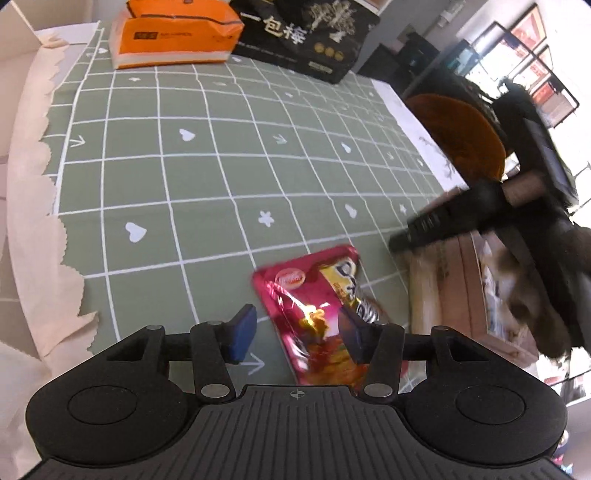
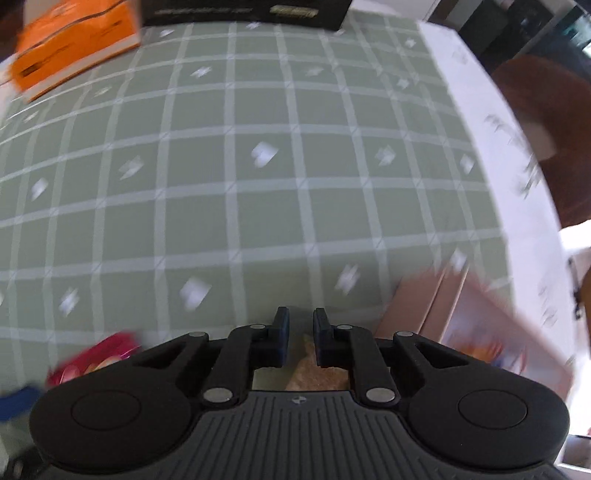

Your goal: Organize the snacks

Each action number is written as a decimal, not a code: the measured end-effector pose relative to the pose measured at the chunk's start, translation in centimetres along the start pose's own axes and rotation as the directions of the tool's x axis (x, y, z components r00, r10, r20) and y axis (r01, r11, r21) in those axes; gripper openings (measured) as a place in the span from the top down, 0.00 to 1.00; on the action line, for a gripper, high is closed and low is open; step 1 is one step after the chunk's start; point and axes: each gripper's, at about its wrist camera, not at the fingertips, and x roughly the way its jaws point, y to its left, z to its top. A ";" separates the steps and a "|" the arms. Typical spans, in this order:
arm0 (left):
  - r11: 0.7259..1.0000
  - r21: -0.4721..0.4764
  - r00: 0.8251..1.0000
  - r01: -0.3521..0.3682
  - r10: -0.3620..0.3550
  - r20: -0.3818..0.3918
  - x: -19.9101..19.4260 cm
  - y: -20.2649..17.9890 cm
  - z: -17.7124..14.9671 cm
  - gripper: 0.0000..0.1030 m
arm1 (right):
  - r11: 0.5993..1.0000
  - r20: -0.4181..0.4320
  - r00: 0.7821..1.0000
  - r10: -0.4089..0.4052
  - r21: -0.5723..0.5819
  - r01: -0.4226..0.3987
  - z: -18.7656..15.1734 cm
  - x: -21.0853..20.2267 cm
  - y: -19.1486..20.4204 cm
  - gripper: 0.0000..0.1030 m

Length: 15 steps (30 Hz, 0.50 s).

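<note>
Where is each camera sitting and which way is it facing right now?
Left wrist: sits on the left gripper, facing down its open fingers at the pink snack bag on the green tablecloth; the right gripper shows blurred at right.
Right wrist: sits on the right gripper, fingers nearly closed, facing across the blurred cloth, cardboard box at right.
Shared: snack bag, cloth, orange tissue pack, black package.

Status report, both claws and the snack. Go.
Left claw open, over the pink snack bag on the checked cloth. Right claw nearly shut, motion blurred, beside the cardboard box. Nothing in the way.
</note>
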 end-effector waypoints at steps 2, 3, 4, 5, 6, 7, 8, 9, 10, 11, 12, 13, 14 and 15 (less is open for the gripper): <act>1.000 0.017 1.000 -0.007 0.008 -0.013 0.3 -0.3 -0.2 0.47 | 0.998 -0.017 0.998 0.056 0.007 -0.056 -2.3 -0.7 0.7 0.87; 1.000 0.026 1.000 -0.009 0.010 -0.019 0.5 -0.5 -0.3 0.47 | 0.997 -0.023 0.997 0.077 0.011 -0.077 -3.3 -1.0 0.9 0.87; 0.999 0.041 1.000 -0.011 0.012 -0.019 0.6 -0.7 -0.4 0.47 | 0.995 -0.029 0.995 0.095 0.013 -0.095 -4.6 -1.3 1.3 0.87; 0.998 0.059 1.000 -0.016 0.017 -0.023 0.6 -1.0 -0.5 0.47 | 0.994 -0.028 0.994 0.105 0.012 -0.105 -5.7 -1.6 1.5 0.90; 0.997 0.076 0.999 -0.018 0.020 -0.029 0.6 -1.3 -0.6 0.47 | 0.993 -0.023 0.992 0.120 0.008 -0.120 -6.7 -2.0 1.7 0.91; 0.996 0.091 0.999 -0.018 0.021 -0.034 0.8 -1.5 -0.7 0.47 | 0.991 -0.020 0.991 0.135 0.014 -0.135 -7.9 -2.4 2.0 0.90; 0.994 0.106 0.999 -0.021 0.025 -0.038 0.9 -1.8 -0.7 0.47 | 0.989 -0.018 0.989 0.147 0.023 -0.146 -8.7 -2.7 2.2 0.90; 0.993 0.117 0.999 -0.026 0.031 -0.040 1.0 -2.1 -0.7 0.47 | 0.987 -0.013 0.987 0.160 0.030 -0.160 -9.5 -3.0 2.4 0.90; 0.992 0.125 0.999 -0.028 0.034 -0.042 1.1 -2.2 -0.7 0.47 | 0.984 -0.006 0.985 0.172 0.036 -0.172 -10.3 -3.3 2.5 0.90; 0.991 0.129 0.998 -0.033 0.039 -0.042 1.4 -2.4 -0.5 0.47 | 0.983 0.004 0.984 0.178 0.045 -0.178 -11.0 -3.6 2.6 0.90; 0.990 0.134 0.998 -0.038 0.043 -0.041 1.5 -2.6 -0.4 0.47 | 0.982 0.012 0.984 0.179 0.055 -0.180 -11.8 -3.8 2.7 0.90; 0.990 0.136 0.998 -0.041 0.047 -0.041 1.6 -2.6 -0.3 0.47 | 0.981 0.021 0.983 0.183 0.062 -0.184 -12.5 -3.9 2.7 0.90; 0.989 0.138 0.998 -0.044 0.050 -0.040 1.8 -2.6 -0.2 0.47 | 0.979 0.031 0.982 0.189 0.071 -0.191 -13.3 -4.1 2.6 0.90; 0.989 0.137 0.998 -0.047 0.053 -0.039 1.8 -2.7 0.0 0.47 | 0.978 0.041 0.981 0.188 0.079 -0.191 -14.0 -4.2 2.5 0.90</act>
